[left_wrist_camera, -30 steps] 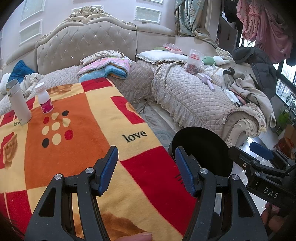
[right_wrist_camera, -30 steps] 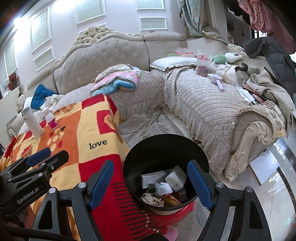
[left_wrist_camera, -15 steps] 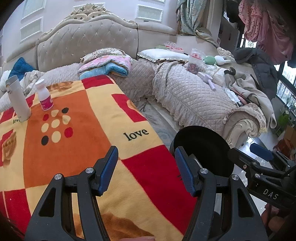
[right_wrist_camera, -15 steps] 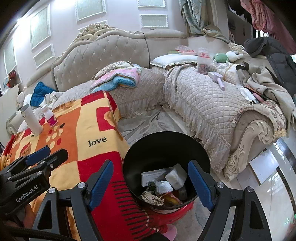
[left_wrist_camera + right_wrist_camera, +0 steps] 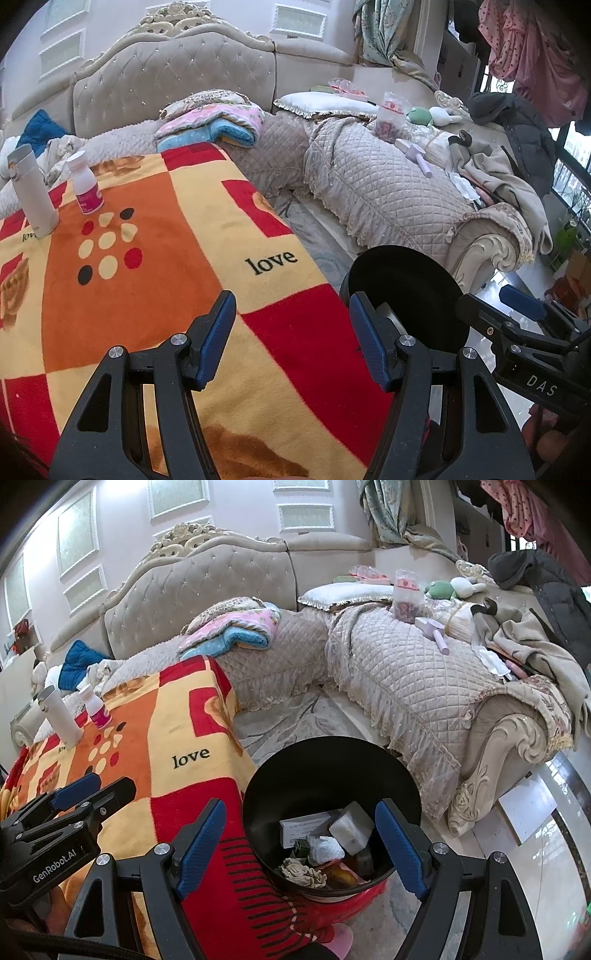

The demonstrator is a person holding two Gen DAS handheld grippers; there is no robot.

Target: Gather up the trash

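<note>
One black trash bin (image 5: 332,775) stands at the blanket's (image 5: 177,738) right edge, holding at least five scraps: one white box (image 5: 306,825), one grey block (image 5: 351,827), crumpled papers. Two containers stand at ten o'clock: one white tumbler (image 5: 33,195), one pink-labelled bottle (image 5: 86,184). Left gripper (image 5: 291,332) and right gripper (image 5: 299,845) both gape, empty.
</note>
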